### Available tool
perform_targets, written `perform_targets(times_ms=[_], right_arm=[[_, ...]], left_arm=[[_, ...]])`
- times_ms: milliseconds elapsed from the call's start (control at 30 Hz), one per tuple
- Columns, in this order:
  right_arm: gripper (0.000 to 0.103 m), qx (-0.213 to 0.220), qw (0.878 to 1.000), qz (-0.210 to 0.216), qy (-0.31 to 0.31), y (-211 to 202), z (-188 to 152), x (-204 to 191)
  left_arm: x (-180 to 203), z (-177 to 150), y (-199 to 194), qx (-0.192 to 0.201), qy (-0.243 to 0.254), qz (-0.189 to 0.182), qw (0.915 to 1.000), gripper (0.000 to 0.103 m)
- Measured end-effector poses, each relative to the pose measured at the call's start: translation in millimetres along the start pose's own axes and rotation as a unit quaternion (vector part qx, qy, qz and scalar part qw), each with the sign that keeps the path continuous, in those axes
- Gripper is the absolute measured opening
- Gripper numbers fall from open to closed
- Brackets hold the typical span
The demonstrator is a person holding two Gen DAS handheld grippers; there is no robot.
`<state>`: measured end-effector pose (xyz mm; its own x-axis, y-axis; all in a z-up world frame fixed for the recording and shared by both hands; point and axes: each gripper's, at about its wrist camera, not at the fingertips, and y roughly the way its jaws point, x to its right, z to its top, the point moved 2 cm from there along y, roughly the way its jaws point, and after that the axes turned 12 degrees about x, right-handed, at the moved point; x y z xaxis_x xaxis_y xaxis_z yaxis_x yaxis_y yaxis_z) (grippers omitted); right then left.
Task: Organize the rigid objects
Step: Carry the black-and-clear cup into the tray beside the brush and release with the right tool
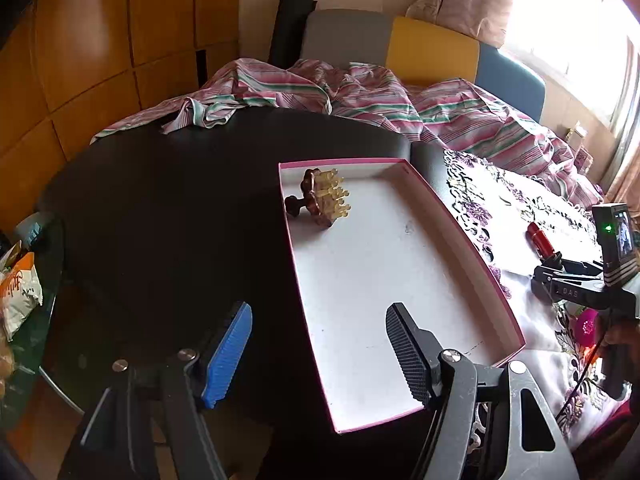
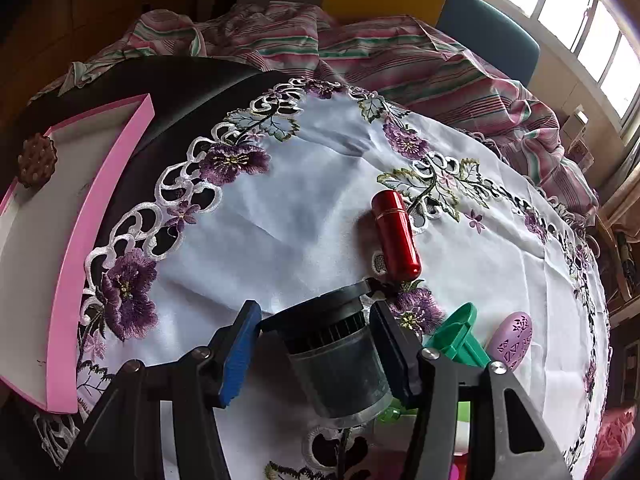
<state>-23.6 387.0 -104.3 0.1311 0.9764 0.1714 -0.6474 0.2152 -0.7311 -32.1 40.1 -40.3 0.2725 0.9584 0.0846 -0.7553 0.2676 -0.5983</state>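
right gripper [image 2: 316,344] clamped on dark jar [image 2: 340,364], red tube [image 2: 396,236] just ahead | left gripper [image 1: 320,356] jaws apart, nothing between, over pink tray [image 1: 460,220] | only right view shows green piece [image 2: 456,336], lilac case [image 2: 514,338]

The left gripper [image 1: 318,354], with one blue-padded finger and one black ribbed finger [image 1: 408,354], points steeply downward, its fingers spread wide with nothing between them. The right gripper [image 2: 316,354], likewise tilted down, has its blue and black fingers [image 2: 240,354] closed against the sides of a dark cylindrical container with a ribbed black cap [image 2: 340,360]. In the left wrist view a hand shows dimly at the right edge.
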Motion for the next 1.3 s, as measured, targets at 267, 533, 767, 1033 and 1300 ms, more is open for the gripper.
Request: perform_targets(times_ms=[267,533,767,1033,1300], right_arm=[[0.056,0.003,1.0,0.017,0.012,-7.8,2.2,-12.6],[0.056,0.027,0.998,0.043,0.036,-31.0,14.2,-25.3],[0.056,0.08,0.99,0.107,0.039,-73.3,42.9,-61.3],[0.056,0.064,0.972,0.226,0.019,-74.5,69.2,-155.7],[0.056,-0.018,0.966,0.257,0.024,-21.3,75.1,-237.3]], left_arm=[[-6.5,-2.5,0.5,-0.004,-0.009,0.003,1.0,0.071],[-17.9,-6.2,3.0,-0.009,-0.021,0.012,0.9997,0.071],[-37.4,-7.5,4.5,-0.009,-0.034,0.036,0.9987,0.071],[-56.8,-5.4,4.2,-0.004,-0.05,0.054,0.9973,0.07],[-68.5,-8.3,6.6,-0.008,-0.063,0.062,0.9961,0.07]])
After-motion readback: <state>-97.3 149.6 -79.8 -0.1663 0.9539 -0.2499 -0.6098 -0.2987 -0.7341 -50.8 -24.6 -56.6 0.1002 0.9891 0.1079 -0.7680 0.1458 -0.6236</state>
